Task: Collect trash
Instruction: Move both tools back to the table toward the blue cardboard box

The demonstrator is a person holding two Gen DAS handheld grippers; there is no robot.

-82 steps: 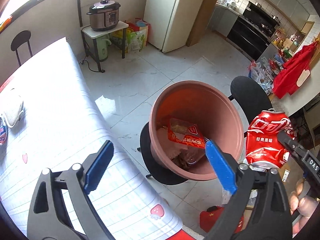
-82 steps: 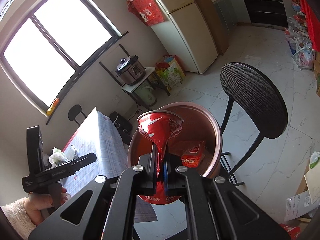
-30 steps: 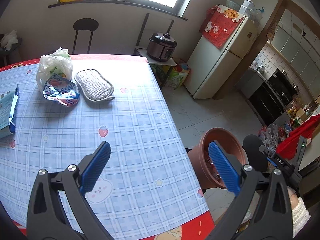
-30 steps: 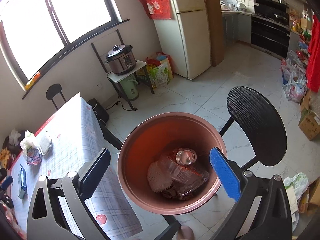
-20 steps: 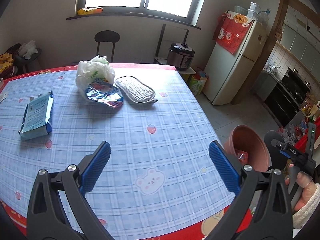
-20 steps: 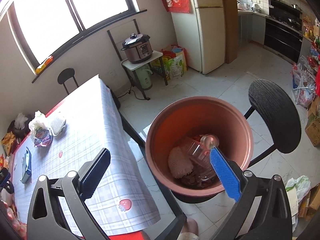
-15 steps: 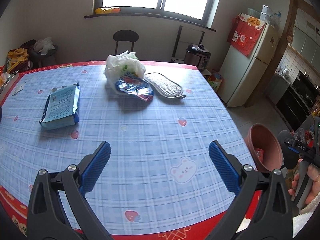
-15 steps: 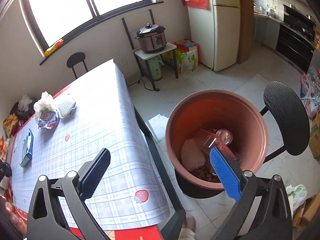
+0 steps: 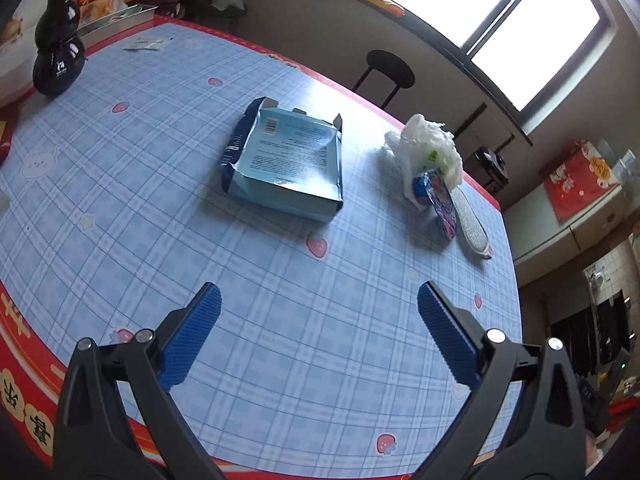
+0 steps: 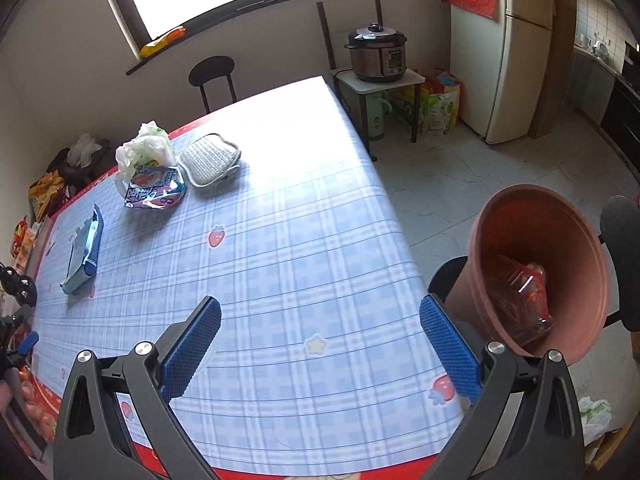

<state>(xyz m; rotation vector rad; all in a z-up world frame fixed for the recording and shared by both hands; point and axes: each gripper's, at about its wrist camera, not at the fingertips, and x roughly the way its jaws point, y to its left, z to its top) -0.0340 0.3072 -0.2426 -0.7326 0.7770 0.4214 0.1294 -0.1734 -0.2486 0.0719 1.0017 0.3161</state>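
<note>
— What is shown in the left wrist view?

— The left tool is seen with its blue-padded jaws spread wide and nothing between them, held above the blue checked cloth of the surface. Straight ahead of it, and a little toward the left pad, the flattened light-blue cardboard box is laid flat. Its long axis is judged to run roughly along the tool's line of sight, tilted slightly, so the shorter width would be the one to be spanned. Ahead and to the right, a crumpled white plastic bag is seen, with a blue-and-red foil snack wrapper touching it and a grey woven scrubbing pad just beside that.

— And in the right wrist view?

— The right tool is likewise wide open and empty. The terracotta-coloured plastic tub, with trash already lying in it, is seen off the edge of the surface, just beyond the right pad. The same bag, wrapper and pad are grouped far ahead and to the left; the box lies further left still, seen edge-on.

— Which tool is better placed for the next piece?

— The left one, it is judged: the box lies near and almost dead ahead of it, whereas everything left on the surface is well apart from the right tool.
</note>
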